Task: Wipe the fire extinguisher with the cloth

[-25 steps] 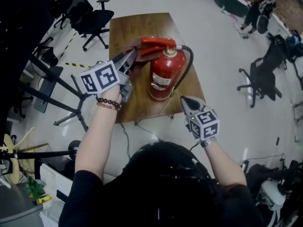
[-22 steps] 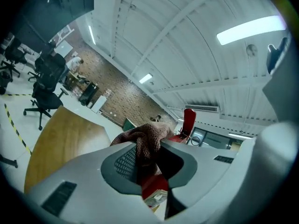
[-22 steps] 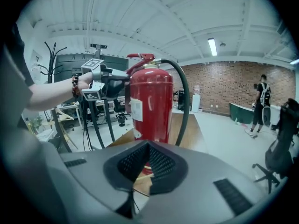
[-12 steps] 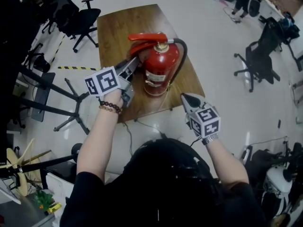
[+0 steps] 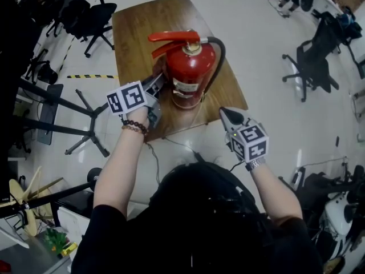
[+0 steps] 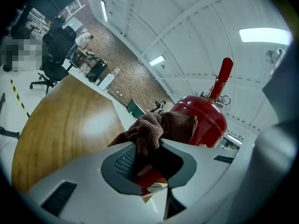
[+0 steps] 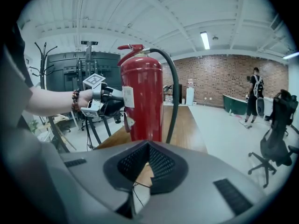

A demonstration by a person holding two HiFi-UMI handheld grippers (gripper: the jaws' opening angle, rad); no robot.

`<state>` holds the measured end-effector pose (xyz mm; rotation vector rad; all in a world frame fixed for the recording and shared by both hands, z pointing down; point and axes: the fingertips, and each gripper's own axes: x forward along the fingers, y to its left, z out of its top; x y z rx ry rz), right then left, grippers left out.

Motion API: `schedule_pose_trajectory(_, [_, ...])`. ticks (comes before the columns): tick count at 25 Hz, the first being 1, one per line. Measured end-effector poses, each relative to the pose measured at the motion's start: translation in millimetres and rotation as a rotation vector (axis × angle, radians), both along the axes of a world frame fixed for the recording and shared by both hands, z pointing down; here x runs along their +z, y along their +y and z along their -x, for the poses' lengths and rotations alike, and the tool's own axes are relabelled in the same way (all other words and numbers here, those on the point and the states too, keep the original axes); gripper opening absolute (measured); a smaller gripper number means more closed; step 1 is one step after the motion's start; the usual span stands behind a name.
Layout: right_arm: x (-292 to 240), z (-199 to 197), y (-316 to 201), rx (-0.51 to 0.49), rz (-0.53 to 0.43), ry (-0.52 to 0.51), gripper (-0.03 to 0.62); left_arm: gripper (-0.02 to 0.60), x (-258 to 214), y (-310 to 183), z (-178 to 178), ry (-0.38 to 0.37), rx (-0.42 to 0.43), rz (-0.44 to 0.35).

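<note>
Red fire extinguisher (image 5: pixel 188 73) upright on the wooden table (image 5: pixel 137 33); its white label (image 7: pixel 128 97) is too small to read. Left gripper (image 5: pixel 155 87) clamps a brown cloth (image 6: pixel 159 127) at the cylinder's side. Right gripper (image 5: pixel 228 115), closed and empty, hangs nearby.

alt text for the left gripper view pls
The left gripper is shut on a crumpled brown terry cloth, held close to the domed top of a red metal fire extinguisher. A brown wooden table stretches away at left, with a brick wall beyond.
</note>
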<state>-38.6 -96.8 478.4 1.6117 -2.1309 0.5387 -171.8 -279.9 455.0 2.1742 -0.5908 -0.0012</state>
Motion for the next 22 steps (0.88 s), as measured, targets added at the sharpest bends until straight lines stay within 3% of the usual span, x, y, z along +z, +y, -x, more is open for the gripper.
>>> schedule_pose_trajectory(8, [2,0,0,-0.001,0.008,0.001,0.021,0.061,47,0,-1,-0.030,-0.003,0.086])
schedule_pose_trajectory(22, [5,2,-5,0.012,0.013,-0.001,0.021,0.061,119,0,-2,-0.187,0.009,0.150])
